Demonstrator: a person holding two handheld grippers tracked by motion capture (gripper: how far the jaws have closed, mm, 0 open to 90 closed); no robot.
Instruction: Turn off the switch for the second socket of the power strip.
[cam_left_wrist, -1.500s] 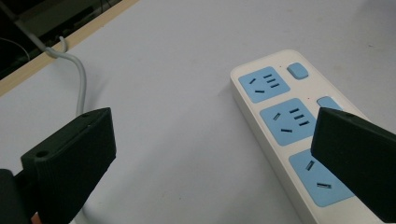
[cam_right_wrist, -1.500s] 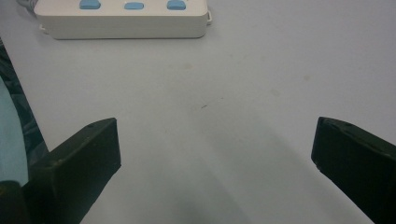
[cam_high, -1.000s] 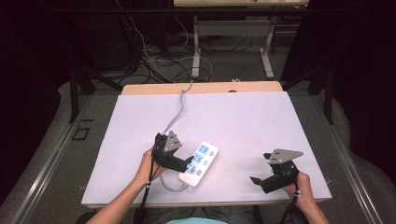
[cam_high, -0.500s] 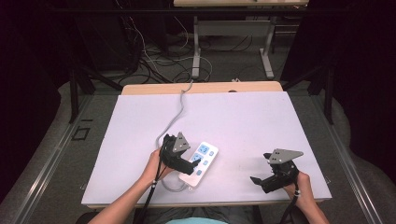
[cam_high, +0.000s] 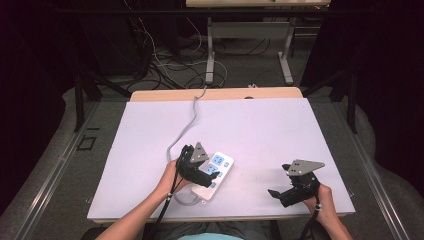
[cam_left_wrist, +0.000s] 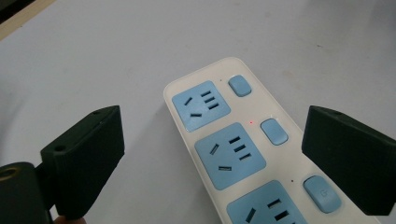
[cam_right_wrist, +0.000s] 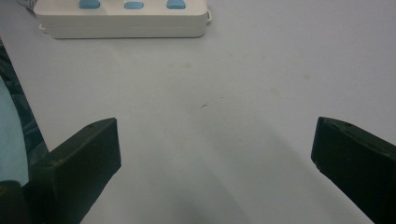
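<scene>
– Where is the power strip (cam_high: 215, 172) seen?

– It is laid flat near the front of the white table (cam_high: 260, 130), with blue sockets facing up and a tiny red light lit.

– How is the left gripper (cam_high: 207, 175) held?

– It is held over the strip, jaws wide but just closing a little, nothing pinched.

– And the right gripper (cam_high: 280, 194)?

– It is kept well apart, jaws wide, only bare table between them.

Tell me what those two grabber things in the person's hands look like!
Both are black. The left gripper and the right gripper each carry a grey three-cornered plate dotted with small holes on top. Each has two chunky, blocky black jaws with flat faces and a tiny screw hole near the tip. A thin black cable trails back from each along the forearm. The forearms are bare, with no sleeves.
</scene>
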